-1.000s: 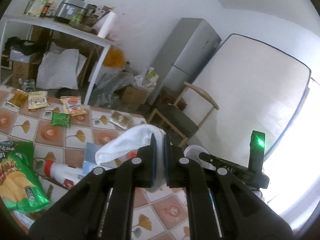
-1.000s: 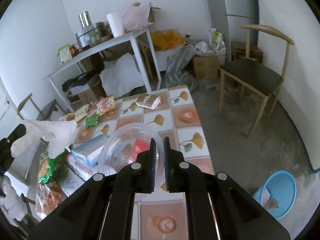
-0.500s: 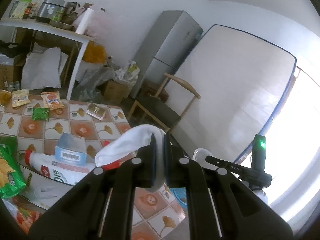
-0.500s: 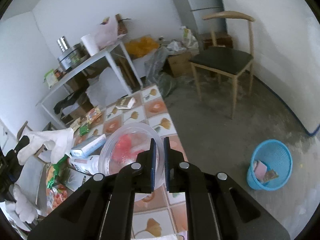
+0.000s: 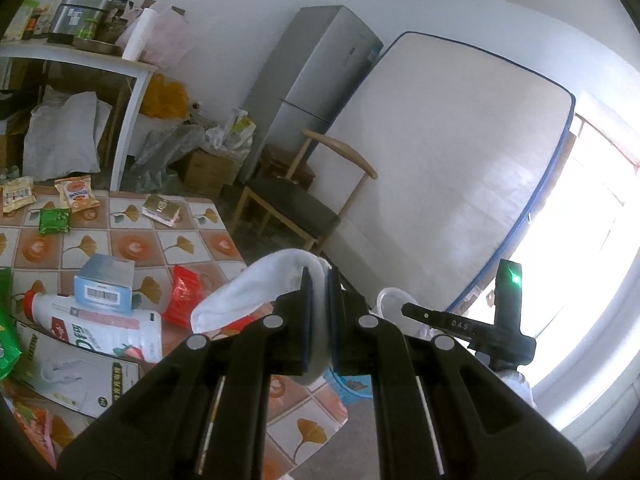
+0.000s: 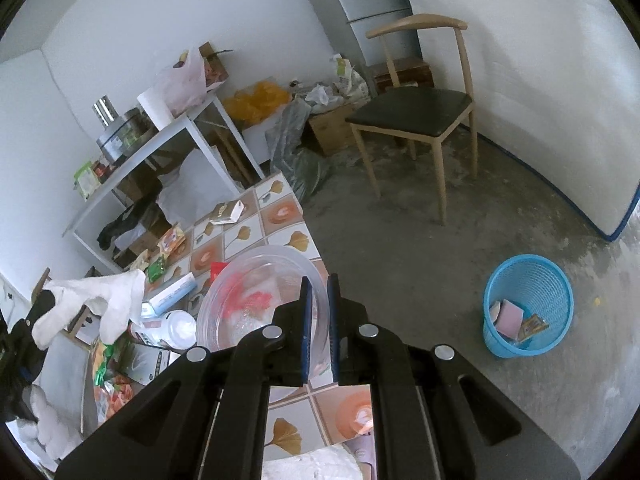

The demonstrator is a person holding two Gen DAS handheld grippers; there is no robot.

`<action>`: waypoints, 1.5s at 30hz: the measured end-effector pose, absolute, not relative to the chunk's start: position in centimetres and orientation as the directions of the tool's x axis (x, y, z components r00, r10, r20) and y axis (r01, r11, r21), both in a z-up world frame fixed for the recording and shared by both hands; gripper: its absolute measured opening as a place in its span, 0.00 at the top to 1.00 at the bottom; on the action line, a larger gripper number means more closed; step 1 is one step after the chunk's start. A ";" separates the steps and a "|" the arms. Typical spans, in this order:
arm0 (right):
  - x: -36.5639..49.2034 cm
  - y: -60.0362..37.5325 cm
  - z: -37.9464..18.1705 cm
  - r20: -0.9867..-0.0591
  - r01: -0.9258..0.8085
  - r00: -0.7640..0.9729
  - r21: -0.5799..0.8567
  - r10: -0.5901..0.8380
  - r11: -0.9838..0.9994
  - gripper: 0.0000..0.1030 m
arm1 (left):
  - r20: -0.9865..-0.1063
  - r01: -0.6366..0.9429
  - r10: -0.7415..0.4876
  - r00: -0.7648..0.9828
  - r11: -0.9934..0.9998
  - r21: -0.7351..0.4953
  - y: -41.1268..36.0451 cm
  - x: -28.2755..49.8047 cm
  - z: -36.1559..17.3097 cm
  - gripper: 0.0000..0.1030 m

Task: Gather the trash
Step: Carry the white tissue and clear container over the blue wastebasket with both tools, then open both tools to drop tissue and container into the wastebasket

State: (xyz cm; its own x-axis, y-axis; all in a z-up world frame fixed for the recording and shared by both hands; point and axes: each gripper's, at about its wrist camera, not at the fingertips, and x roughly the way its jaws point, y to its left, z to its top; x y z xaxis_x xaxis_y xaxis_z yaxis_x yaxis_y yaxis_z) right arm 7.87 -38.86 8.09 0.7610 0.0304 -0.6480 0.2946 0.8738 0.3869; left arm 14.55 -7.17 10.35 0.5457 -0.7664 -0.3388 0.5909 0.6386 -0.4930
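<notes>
My left gripper [image 5: 318, 320] is shut on a white sock-like cloth [image 5: 256, 288], held above the tiled table's right edge; the cloth also shows in the right wrist view [image 6: 100, 300]. My right gripper [image 6: 318, 324] is shut on the rim of a clear plastic bowl [image 6: 248, 304], held above the table. A blue trash basket [image 6: 528, 304] with some wrappers in it stands on the concrete floor to the right; part of it shows under my left gripper [image 5: 352, 388].
The tiled table [image 5: 192, 240] carries a red wrapper [image 5: 184, 296], a blue box [image 5: 104, 288], a white bottle [image 5: 100, 328], snack packets [image 5: 76, 192] and a flat carton [image 5: 76, 380]. A wooden chair [image 6: 416, 116], fridge [image 5: 316, 88], mattress [image 5: 448, 168] and cluttered white shelf [image 6: 160, 136] surround it.
Both grippers have swung right, away from the table's middle, still holding cloth and bowl. The blue basket has come into fuller view on the floor.
</notes>
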 end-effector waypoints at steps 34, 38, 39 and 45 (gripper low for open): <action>0.7 -50.9 2.5 -0.671 0.500 0.737 0.456 -0.085 0.736 0.92 | -0.449 0.699 -0.871 0.199 0.447 -0.559 -23.7 16.1 7.0 0.94; -1.6 -54.3 0.5 -0.692 0.572 0.710 0.459 -0.131 0.680 0.92 | -0.475 0.701 -0.876 0.083 0.390 -0.597 -28.7 16.8 5.6 0.94; -2.0 -55.0 0.0 -0.696 0.585 0.705 0.462 -0.135 0.667 0.92 | -0.488 0.696 -0.872 0.045 0.378 -0.611 -30.4 17.0 4.9 0.94; -2.9 -60.4 -4.6 -0.744 0.664 0.653 0.471 -0.142 0.580 0.92 | -0.554 0.659 -0.823 -0.127 0.347 -0.667 -39.6 18.4 0.4 0.94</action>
State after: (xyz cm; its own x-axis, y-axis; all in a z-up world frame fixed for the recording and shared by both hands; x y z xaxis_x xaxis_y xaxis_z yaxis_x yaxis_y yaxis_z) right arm -2.92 -60.43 -4.59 0.6527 -0.1424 -0.7441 0.6640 0.5804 0.4714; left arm 18.36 -39.57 0.44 -0.1268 -0.8231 -0.5536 0.6590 0.3473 -0.6672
